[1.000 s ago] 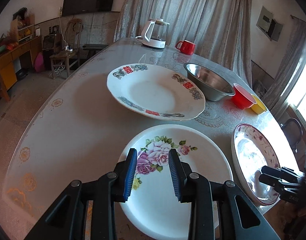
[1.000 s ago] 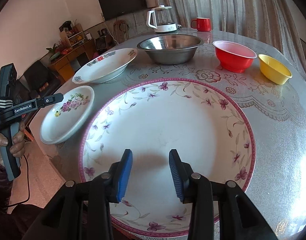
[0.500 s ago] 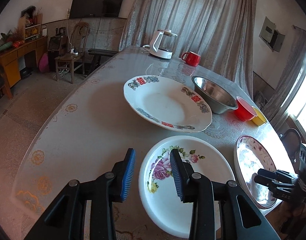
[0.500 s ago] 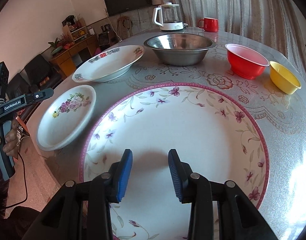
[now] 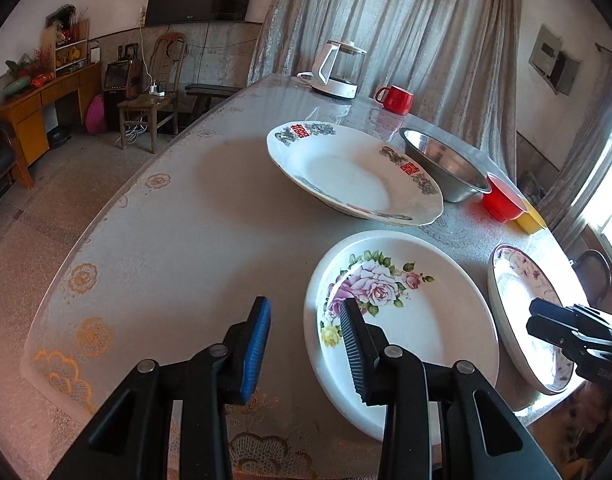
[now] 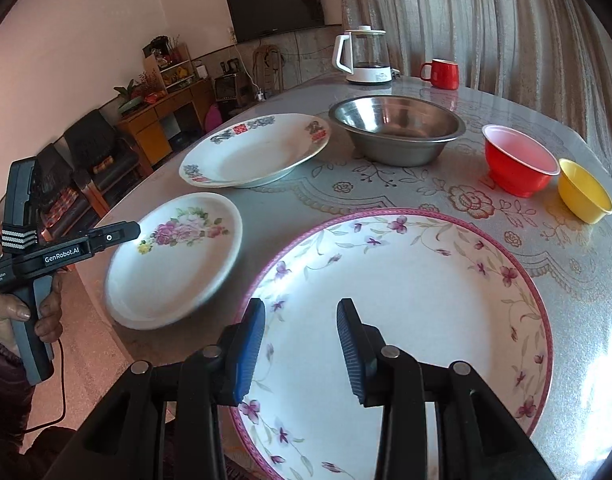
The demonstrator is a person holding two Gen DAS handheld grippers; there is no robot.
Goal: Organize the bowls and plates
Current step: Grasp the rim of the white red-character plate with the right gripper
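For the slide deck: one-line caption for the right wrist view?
Open right gripper over the pink-rimmed plate; rose plate, steel bowl beyond.

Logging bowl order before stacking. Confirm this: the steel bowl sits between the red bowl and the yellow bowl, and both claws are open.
Wrong order. The right wrist view shows the red bowl between the steel bowl and the yellow bowl. Both claws, left and right, are open.

"GenRobot.AI" is printed on the left gripper (image 6: 132,232); the red characters on the big white plate (image 6: 254,148) aren't legible.
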